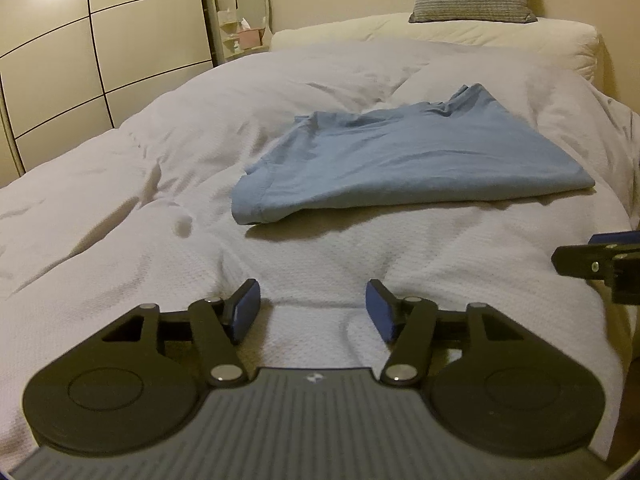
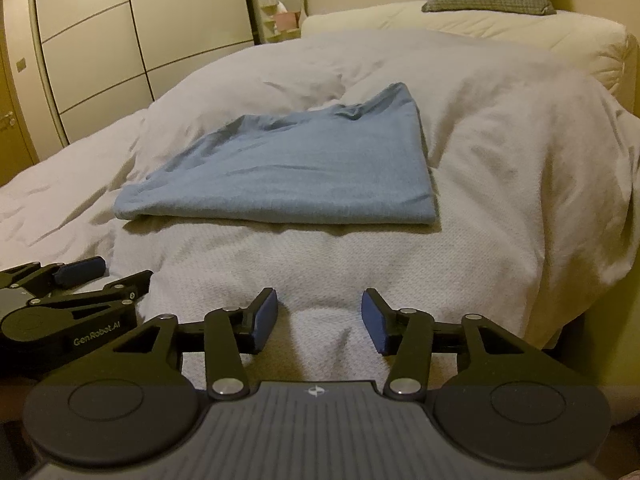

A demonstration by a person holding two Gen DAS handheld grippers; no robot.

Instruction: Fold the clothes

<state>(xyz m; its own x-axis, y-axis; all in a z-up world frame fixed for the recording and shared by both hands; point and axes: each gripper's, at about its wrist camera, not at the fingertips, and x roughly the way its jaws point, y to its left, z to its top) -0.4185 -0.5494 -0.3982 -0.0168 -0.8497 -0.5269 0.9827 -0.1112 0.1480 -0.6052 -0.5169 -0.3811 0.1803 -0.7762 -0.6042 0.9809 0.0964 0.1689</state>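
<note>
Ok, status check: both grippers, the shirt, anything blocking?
Left gripper open, empty. Right gripper open, empty, both short of the blue shirt. Shirt folded, flat on white duvet. Nothing in the way.

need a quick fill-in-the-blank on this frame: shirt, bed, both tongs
1. The folded shirt is ____ in colour.
2. It lies on the white ____.
3. Both the left tongs and right tongs are ____, holding nothing.
4. A grey ____ stands at the head of the bed.

Missing: blue; duvet; open; pillow
</note>
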